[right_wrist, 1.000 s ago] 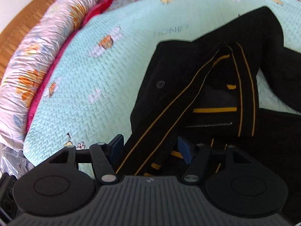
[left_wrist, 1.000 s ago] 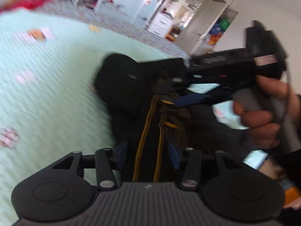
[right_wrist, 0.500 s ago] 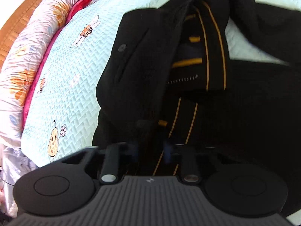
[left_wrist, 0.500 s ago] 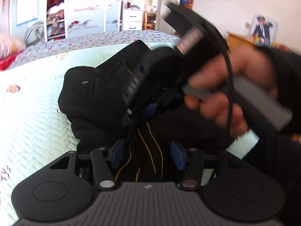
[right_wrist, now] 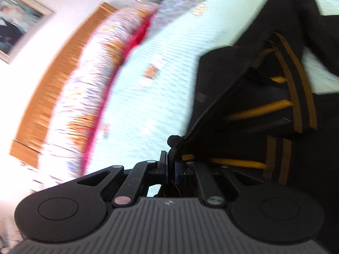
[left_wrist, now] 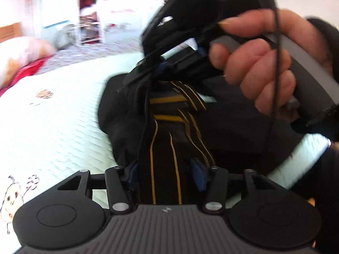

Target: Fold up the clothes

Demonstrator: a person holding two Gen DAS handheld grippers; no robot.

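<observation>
Left wrist view: I see my left gripper [left_wrist: 165, 174] at the lower centre of the frame, its blue pads [left_wrist: 198, 175] set on either side of a band of the black garment [left_wrist: 233, 131] that carries thin yellow stripes; its jaws are closing, and the band runs between them, but the blur does not let me tell whether the pads press on it. The garment lies bunched on the pale green quilted bedspread [left_wrist: 53, 127], which fills the left half of the frame. In the upper right of the frame a hand [left_wrist: 260, 63] wraps the grey handle of my right gripper [left_wrist: 152, 72], whose tips meet at the top of the raised cloth. A pink and orange pillow [left_wrist: 23, 53] sits at the far left edge. Right wrist view: my right gripper [right_wrist: 171, 165] sits at the lower centre with its jaws drawn nearly together, closing on a thin black edge of the garment [right_wrist: 243, 80], which rises from the pads towards the upper right of the frame. The rest of the garment, with broad yellow bands, fills the right half. The bedspread [right_wrist: 169, 74] runs through the centre, bordered on the left by a floral bolster [right_wrist: 84, 84] and a wooden headboard [right_wrist: 57, 74].
</observation>
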